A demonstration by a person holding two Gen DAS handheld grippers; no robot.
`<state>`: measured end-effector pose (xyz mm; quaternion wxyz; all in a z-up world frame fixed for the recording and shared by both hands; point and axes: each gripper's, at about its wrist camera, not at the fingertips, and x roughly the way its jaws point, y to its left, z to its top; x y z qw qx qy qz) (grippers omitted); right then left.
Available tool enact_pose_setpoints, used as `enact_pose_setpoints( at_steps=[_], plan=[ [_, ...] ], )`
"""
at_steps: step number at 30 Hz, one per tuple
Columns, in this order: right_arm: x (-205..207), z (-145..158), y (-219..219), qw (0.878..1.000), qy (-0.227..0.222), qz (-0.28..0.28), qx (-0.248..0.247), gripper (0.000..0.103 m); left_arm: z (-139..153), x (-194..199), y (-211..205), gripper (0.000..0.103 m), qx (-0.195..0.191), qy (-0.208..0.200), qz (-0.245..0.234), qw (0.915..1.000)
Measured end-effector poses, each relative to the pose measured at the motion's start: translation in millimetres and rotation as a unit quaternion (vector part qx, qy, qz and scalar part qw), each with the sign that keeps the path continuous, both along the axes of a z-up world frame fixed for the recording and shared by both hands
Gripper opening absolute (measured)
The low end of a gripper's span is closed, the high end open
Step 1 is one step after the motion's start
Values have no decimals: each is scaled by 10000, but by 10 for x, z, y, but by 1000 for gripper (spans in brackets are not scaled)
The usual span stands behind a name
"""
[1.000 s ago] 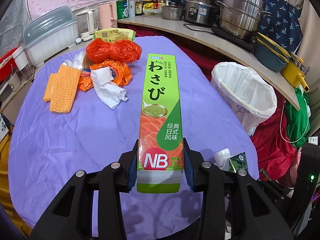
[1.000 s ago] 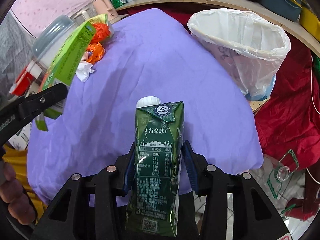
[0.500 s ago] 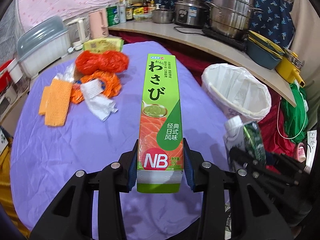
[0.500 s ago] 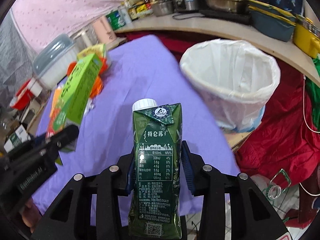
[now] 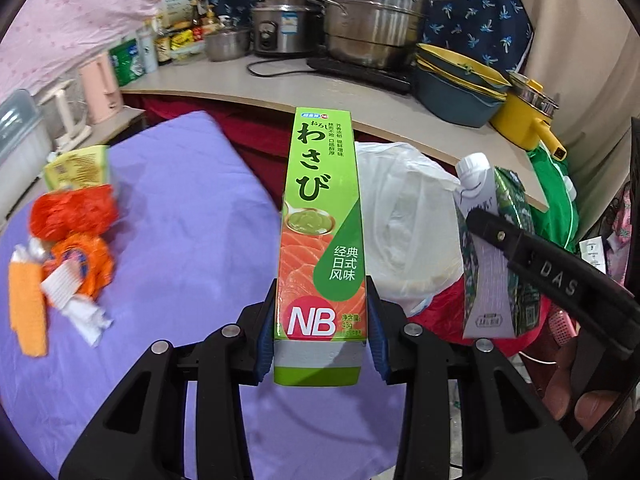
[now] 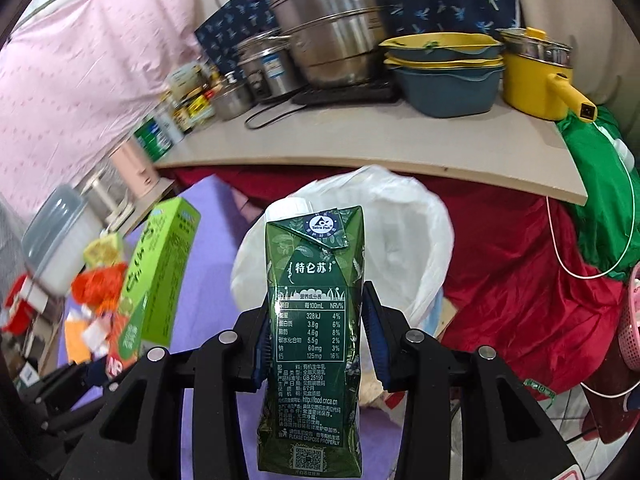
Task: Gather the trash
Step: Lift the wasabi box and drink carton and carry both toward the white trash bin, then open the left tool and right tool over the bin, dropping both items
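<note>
My left gripper [image 5: 320, 328] is shut on a green wasabi box [image 5: 322, 216], held upright above the purple table's right edge. My right gripper [image 6: 318, 340] is shut on a dark green milk carton [image 6: 314, 320] with a white cap. The carton also shows in the left wrist view [image 5: 494, 248], right of the box. The white-lined trash bin [image 5: 404, 224] stands just behind both items; it also shows in the right wrist view [image 6: 404, 232]. The wasabi box appears at the left of the right wrist view [image 6: 160, 272].
Orange bags [image 5: 74, 216], an orange sponge [image 5: 26, 308], a white wrapper [image 5: 80, 308] and a yellow packet [image 5: 78, 166] lie on the purple table [image 5: 180, 240]. A counter [image 5: 320, 92] behind holds steel pots [image 5: 376, 12], bowls and a yellow pot [image 5: 528, 120]. Red cloth [image 6: 520, 280] lies by the bin.
Both grippers have swung right and lifted toward the trash bin, each still holding its item. The table trash has slid to the left of both views.
</note>
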<state>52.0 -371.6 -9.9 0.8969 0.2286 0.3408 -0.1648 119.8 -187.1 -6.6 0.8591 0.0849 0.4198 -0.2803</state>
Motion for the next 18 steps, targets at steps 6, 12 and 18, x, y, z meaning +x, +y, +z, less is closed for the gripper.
enact_pose_setpoints(
  at_steps=[6,12,18],
  plan=[
    [274,-22,-378,9997,-58,-236,17,38,-117,315,-352,37,39,173,-98,9998],
    [477,-127,-524,9994,-1,-328,87,39,-209,513,-461,37,55,267,-63,9996],
    [577,-215,-551,9995,29,-300,127,40,-307,601,-488,39,89,305,-176,9993]
  ],
)
